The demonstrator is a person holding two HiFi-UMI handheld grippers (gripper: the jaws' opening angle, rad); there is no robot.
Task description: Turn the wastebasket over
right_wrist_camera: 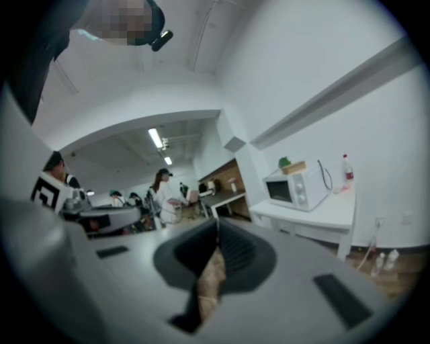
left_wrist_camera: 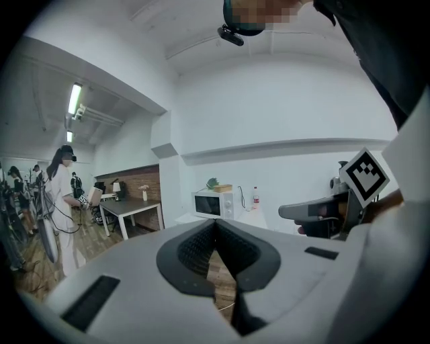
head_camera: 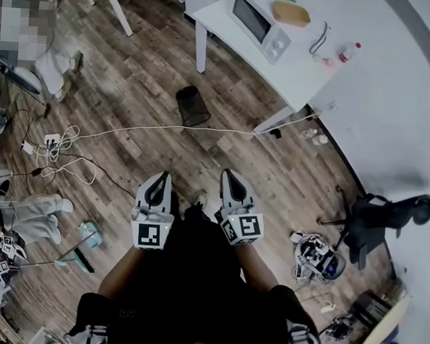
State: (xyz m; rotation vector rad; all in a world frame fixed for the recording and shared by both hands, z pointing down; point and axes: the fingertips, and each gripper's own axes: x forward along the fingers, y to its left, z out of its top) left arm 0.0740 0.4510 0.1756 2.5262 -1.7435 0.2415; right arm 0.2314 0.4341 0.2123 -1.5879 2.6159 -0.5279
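Note:
The wastebasket (head_camera: 193, 106) is a small black mesh bin on the wooden floor, just left of the white table's leg. I cannot tell which end of it is up. Both grippers are held side by side, well short of it, pointing toward it. My left gripper (head_camera: 158, 179) has its jaws closed together with nothing between them, and its own view (left_wrist_camera: 215, 225) shows the tips meeting. My right gripper (head_camera: 230, 176) is shut and empty too, its tips touching in its own view (right_wrist_camera: 216, 227). The bin is hidden behind the jaws in both gripper views.
A white table (head_camera: 315, 72) with a microwave (head_camera: 262, 25) and a bottle (head_camera: 348, 52) stands beyond the bin. A white cable (head_camera: 167, 130) crosses the floor between me and the bin. A power strip (head_camera: 48, 143) lies left, a black stand (head_camera: 387, 214) right. People stand at left (left_wrist_camera: 62, 201).

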